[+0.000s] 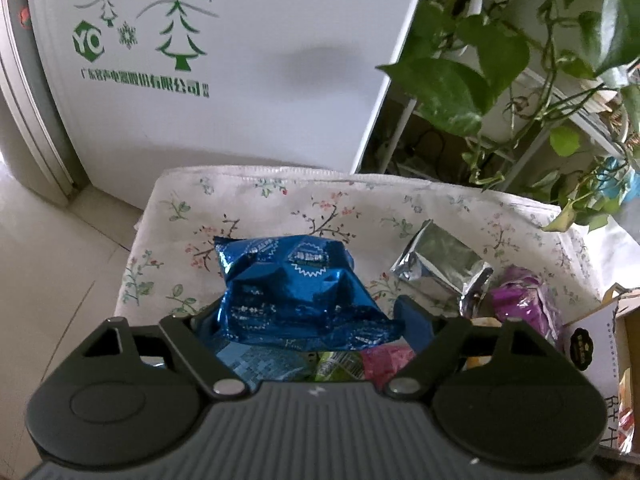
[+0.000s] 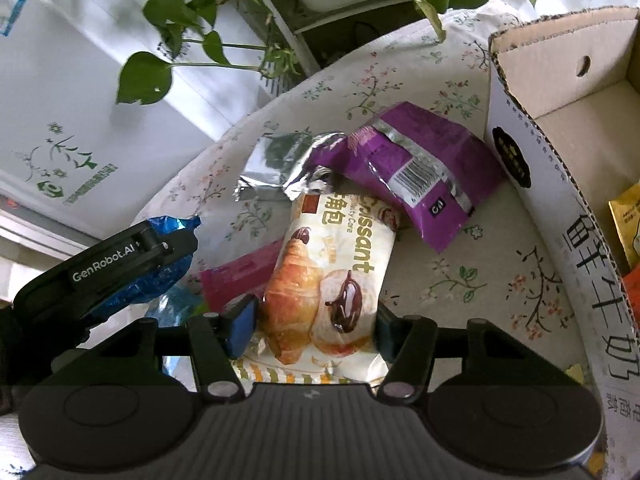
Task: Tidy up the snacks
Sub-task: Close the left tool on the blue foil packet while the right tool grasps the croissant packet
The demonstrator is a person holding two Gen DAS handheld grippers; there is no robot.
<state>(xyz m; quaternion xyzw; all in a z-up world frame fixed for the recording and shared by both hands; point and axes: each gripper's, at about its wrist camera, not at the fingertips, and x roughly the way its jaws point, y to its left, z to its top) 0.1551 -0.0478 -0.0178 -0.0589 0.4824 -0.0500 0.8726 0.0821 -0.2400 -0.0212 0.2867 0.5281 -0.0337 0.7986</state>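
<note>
flowered cloth (image 2: 460, 280) under us: left tongs (image 1: 308, 320) clamp a puffy, crinkly blue bag (image 1: 292, 284), right tongs (image 2: 314, 324) squeeze the soft croissant pack (image 2: 328, 280) mid-body, both light and crushable.

- A crinkled blue foil snack bag (image 1: 288, 292) sits between the left gripper's (image 1: 308, 320) fingers, above the flower-printed tablecloth (image 1: 180, 216).
- A silver foil pouch (image 1: 440, 264) lies to its right, with a purple plastic snack packet (image 2: 408, 168) further right.
- A cream croissant wrapper (image 2: 328, 280) lies between the right gripper's (image 2: 312, 332) fingers, overlapping the purple packet's near edge.
- An open white cardboard box (image 2: 560, 184) stands at the cloth's right side.
- A leafy green potted vine (image 1: 500, 52) hangs behind the table.
</note>
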